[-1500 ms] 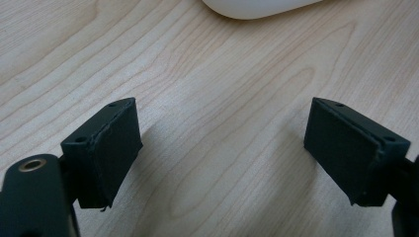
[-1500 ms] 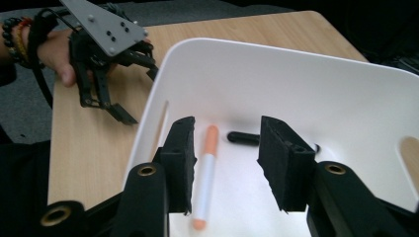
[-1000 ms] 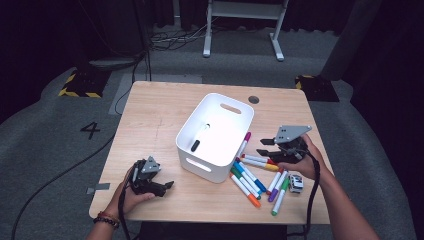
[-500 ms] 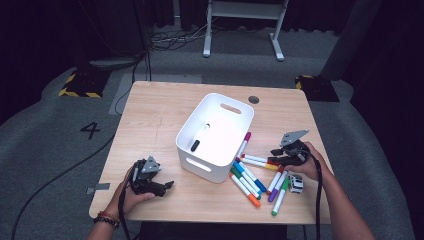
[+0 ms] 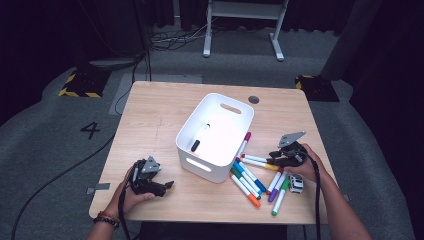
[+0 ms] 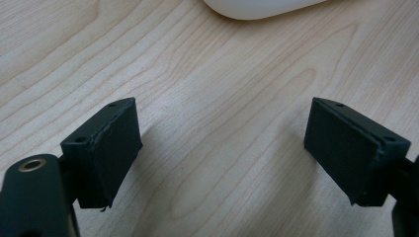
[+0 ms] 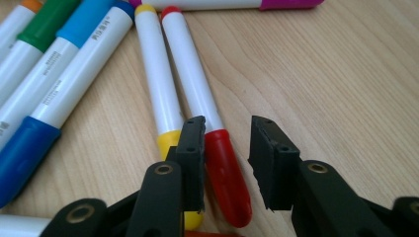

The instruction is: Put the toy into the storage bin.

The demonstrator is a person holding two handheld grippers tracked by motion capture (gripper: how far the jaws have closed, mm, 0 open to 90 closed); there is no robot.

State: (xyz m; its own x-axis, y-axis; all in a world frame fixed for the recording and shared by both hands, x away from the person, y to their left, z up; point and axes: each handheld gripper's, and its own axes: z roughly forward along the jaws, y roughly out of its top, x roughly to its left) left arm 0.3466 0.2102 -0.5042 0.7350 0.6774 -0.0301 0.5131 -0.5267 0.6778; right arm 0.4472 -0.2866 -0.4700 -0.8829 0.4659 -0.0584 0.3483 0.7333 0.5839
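The right gripper has come down from above the scattered markers onto the tabletop, and its jaws have just been closing around the red marker, which lies beside the yellow marker; a gap remains on one side, so no grip yet. Likely it goes into the white bin next. The left gripper rests wide open, empty.

One white bin, one marker inside, roughly ten markers outside.
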